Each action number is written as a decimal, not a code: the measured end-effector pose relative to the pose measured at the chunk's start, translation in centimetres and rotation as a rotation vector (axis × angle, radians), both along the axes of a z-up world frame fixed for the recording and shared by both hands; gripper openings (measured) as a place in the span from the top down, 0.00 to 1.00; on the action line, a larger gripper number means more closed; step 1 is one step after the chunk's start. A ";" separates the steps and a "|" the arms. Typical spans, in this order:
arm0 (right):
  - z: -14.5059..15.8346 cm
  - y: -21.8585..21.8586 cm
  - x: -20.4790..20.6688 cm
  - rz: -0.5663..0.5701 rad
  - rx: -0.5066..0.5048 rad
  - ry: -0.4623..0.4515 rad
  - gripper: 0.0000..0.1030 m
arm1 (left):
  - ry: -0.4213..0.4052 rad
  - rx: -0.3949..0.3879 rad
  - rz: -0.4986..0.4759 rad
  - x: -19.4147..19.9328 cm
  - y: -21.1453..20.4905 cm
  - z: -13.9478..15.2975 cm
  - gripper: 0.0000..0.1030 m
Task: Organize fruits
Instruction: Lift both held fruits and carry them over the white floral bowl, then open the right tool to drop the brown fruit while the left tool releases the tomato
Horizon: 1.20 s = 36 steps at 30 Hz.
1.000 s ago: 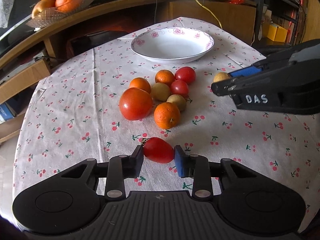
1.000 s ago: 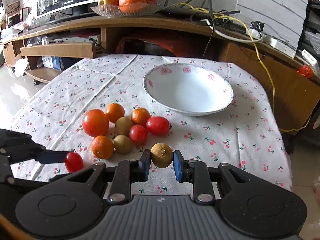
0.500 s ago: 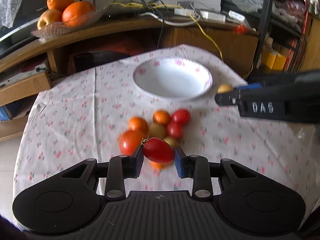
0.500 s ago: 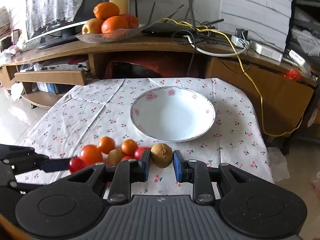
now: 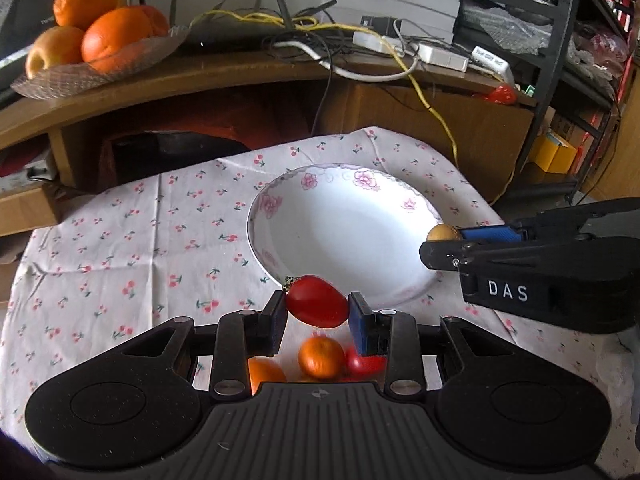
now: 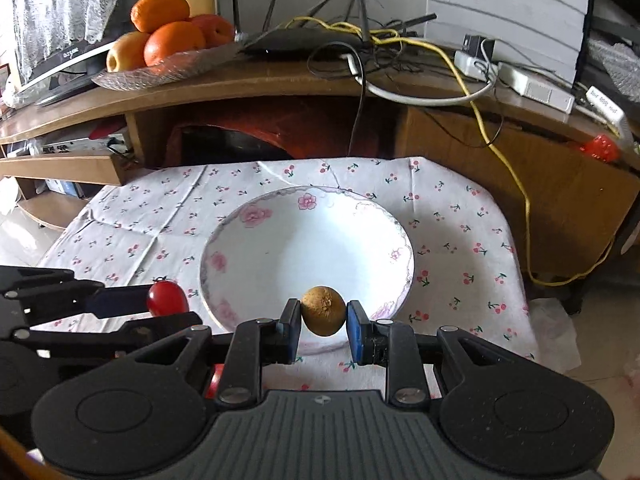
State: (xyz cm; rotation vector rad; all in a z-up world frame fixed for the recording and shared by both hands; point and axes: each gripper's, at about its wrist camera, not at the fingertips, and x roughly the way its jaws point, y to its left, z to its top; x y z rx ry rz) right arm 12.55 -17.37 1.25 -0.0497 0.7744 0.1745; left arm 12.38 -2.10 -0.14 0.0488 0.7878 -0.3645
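One tomato (image 5: 317,306), one kiwi (image 6: 323,310) (perhaps), held.

I hold the left gripper (image 5: 317,316) raised at the near rim of the bowl (image 5: 400,296), jaws clamped on a red tomato (image 5: 317,301). The right gripper (image 6: 323,322) hangs over the bowl's near edge, jaws clamped on a brown fruit (image 6: 323,310).

Two cameras up close behind the fingers, looking forward and down, left view from the near left of the white bowl (image 5: 416,196), right view more centred above it, both showing bowl, cherry tablecloth (image 6: 460,216), wooden shelf (image 5: 224,76) behind.
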 end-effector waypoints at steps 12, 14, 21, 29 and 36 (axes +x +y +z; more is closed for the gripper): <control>-2.3 -0.1 3.2 -0.003 -0.015 0.041 0.75 | 0.012 0.010 -0.013 3.1 -1.3 -1.4 0.60; -2.6 -0.2 3.4 -0.004 -0.016 0.047 0.75 | 0.012 0.018 -0.017 3.4 -1.5 -1.7 0.60; -3.1 -0.5 4.1 -0.006 -0.003 0.052 0.75 | 0.021 0.017 -0.010 3.9 -1.7 -2.1 0.60; -3.3 -0.8 4.4 -0.020 0.016 0.050 0.74 | 0.020 0.008 -0.002 4.1 -1.6 -2.0 0.52; -2.9 -1.3 4.5 -0.028 0.042 0.043 0.67 | 0.019 0.001 0.022 4.0 -0.7 -1.5 0.40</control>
